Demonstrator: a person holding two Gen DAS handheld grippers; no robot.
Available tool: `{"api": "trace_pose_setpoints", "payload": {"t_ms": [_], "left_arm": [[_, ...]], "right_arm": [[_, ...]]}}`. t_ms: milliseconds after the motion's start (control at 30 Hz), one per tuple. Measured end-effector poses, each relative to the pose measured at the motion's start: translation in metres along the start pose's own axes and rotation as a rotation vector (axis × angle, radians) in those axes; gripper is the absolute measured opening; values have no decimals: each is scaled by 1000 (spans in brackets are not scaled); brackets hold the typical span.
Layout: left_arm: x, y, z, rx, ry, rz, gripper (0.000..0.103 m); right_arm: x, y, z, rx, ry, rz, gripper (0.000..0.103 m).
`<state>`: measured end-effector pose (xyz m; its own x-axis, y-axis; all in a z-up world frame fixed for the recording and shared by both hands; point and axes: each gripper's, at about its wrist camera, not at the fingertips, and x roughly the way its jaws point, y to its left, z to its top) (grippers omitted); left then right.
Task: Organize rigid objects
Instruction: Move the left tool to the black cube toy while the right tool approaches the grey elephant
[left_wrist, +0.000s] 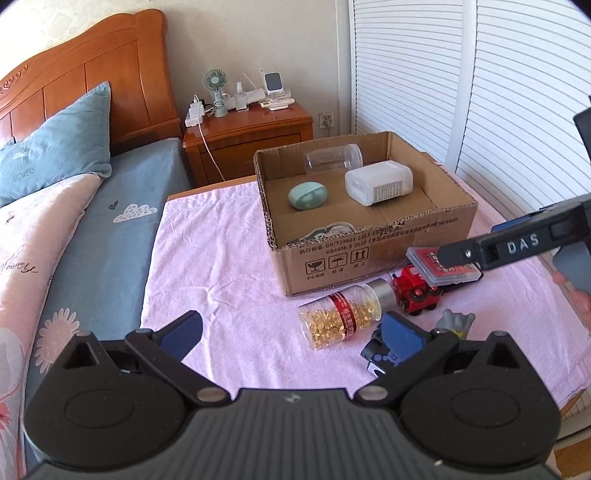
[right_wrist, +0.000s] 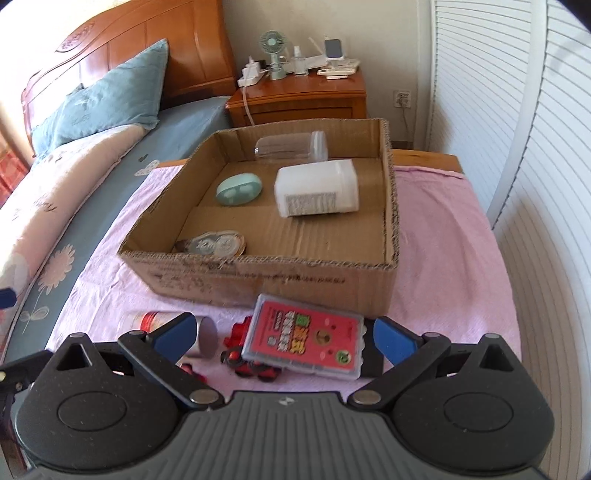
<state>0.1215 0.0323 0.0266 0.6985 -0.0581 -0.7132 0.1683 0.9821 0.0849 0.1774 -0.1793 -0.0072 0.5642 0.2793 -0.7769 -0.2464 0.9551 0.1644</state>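
Card case (right_wrist: 308, 338) sits tilted on the toy train (right_wrist: 251, 363); your spread right tongs (right_wrist: 284, 332) could knock it off; left tongs (left_wrist: 291, 332) spread too.

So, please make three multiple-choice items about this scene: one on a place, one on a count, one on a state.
1. Where does the red card case lie?
A. inside the cardboard box
B. outside the box, resting partly on the red toy train
C. on the nightstand

2. How many things lie inside the cardboard box?
A. two
B. four
C. six

3. How does the capsule bottle stand?
A. upright
B. on its side on the pink cloth
C. upside down in the box

Answers:
1. B: the case lies in front of the box wall, over the red toy train.
2. B: a clear jar, a white container, a green oval case and a round blister pack.
3. B: its silver cap points sideways, its body flat on the pink cloth.

The right gripper, jaws open, frames the case.
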Motion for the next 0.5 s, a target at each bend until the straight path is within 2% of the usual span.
{"api": "trace_pose_setpoints", "payload": {"t_ms": [133, 300, 500], "left_arm": [[10, 0, -12, -31, 21, -22, 102], [23, 4, -22, -58, 64, -39, 102], [26, 4, -25, -40, 71, -84, 102]], "right_arm": [[-3, 10, -29, -76, 7, 71, 103], [0, 22, -62, -170, 65, 122, 103], [13, 36, -92, -299, 104, 83, 103]]}}
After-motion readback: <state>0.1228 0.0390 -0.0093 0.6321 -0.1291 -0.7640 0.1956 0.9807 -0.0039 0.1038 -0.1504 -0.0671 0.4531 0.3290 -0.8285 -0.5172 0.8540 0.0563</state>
